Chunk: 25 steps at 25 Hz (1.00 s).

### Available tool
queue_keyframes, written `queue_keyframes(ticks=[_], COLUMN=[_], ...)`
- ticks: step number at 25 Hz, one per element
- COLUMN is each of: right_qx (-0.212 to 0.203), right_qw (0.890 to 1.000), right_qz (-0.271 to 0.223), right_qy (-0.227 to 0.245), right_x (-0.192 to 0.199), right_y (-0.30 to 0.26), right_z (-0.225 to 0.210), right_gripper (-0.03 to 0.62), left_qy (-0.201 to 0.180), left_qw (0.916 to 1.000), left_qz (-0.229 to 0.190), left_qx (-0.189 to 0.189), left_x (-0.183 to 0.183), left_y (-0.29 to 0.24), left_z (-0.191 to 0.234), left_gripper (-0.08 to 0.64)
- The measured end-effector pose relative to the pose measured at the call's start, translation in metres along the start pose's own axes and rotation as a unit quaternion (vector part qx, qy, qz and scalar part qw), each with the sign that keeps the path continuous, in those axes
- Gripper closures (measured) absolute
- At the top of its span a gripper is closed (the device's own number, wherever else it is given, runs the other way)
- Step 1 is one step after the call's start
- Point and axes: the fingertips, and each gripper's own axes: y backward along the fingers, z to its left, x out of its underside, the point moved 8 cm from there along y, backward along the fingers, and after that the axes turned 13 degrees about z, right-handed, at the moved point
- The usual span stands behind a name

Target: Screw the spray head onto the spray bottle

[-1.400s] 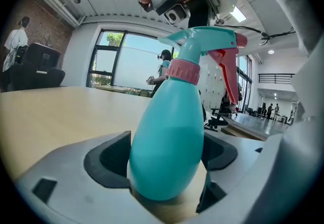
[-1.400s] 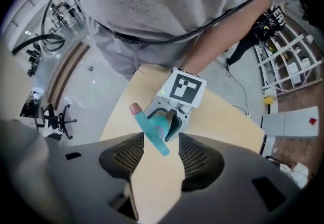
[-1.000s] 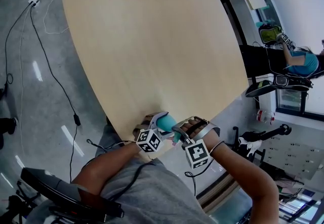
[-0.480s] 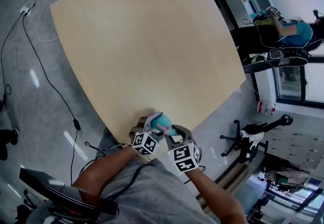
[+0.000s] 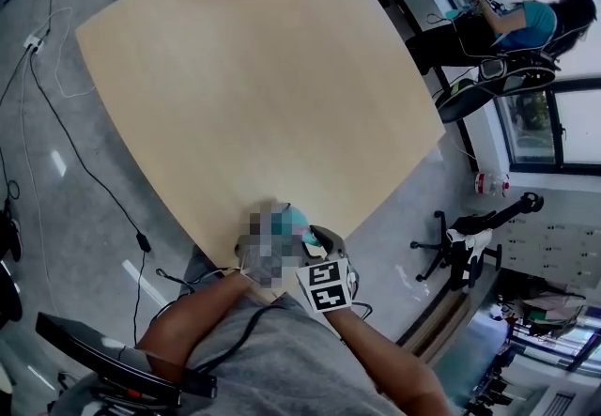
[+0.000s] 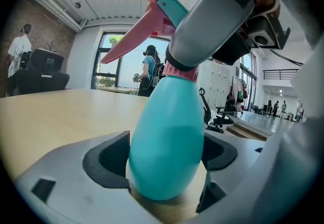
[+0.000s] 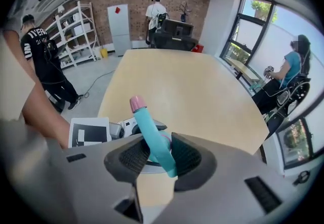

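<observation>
A teal spray bottle (image 6: 167, 132) stands at the near edge of the wooden table (image 5: 263, 76). My left gripper (image 6: 164, 157) is shut on its body from the side. The spray head (image 6: 152, 15), teal with a pink trigger, sits on the bottle's pink neck collar (image 6: 177, 70). My right gripper (image 7: 161, 157) comes down from above and is shut on the spray head (image 7: 147, 127), whose pink nozzle points away. In the head view the bottle (image 5: 294, 217) shows beside a mosaic patch that hides the left gripper. The right gripper's marker cube (image 5: 326, 285) is close behind it.
The bottle stands close to the table's near edge. A black chair (image 5: 103, 362) is at my lower left and cables (image 5: 84, 151) trail on the floor at the left. A seated person (image 5: 526, 20) and an office chair (image 5: 470, 245) are off to the right.
My right gripper has rolled round on the spray head and its marker cube has swung in close behind the bottle. The left gripper and bottle have stayed in place.
</observation>
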Motion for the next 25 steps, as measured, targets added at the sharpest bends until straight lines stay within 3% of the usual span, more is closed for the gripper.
queue_keyframes(ticks=[3,7,10,12,15,18,21,24,25], right_qx=[0.005,-0.004,0.001,0.01,0.025,0.028,0.014,-0.011,-0.018], right_qw=[1.0,0.998,0.996,0.995,0.994,0.989,0.969,0.935,0.921], right_qz=[0.005,0.012,-0.011,-0.033,-0.075,-0.145,-0.245,-0.348,-0.382], right_qy=[0.027,0.065,0.086,0.092,0.075,0.027,-0.032,-0.071,-0.075], right_x=[0.005,0.008,0.014,0.018,0.022,0.026,0.035,0.051,0.058], right_y=[0.0,0.002,0.013,0.026,0.053,0.091,0.139,0.189,0.205], right_z=[0.002,0.002,0.001,0.0,-0.009,-0.027,-0.042,-0.052,-0.052], right_gripper=[0.462,0.458,0.378,0.365,0.364,0.364,0.365,0.37,0.417], left_qy=[-0.02,-0.087,-0.102,-0.1,-0.1,-0.095,-0.092,-0.087,-0.086], left_qw=[0.9996,0.995,0.9933,0.9938,0.9944,0.9954,0.9931,0.9842,0.9789], left_qz=[0.004,-0.012,-0.008,0.0,0.006,-0.008,-0.046,-0.103,-0.131], left_qx=[0.018,0.048,0.052,0.047,0.032,-0.001,-0.055,-0.115,-0.132], left_x=[-0.003,-0.015,-0.015,-0.008,0.0,-0.01,-0.044,-0.09,-0.107], left_y=[0.003,0.016,0.029,0.045,0.083,0.132,0.184,0.227,0.24], left_z=[-0.003,-0.013,-0.016,-0.014,0.001,0.027,0.043,0.041,0.035], left_gripper=[0.17,0.114,0.107,0.107,0.107,0.109,0.11,0.117,0.133])
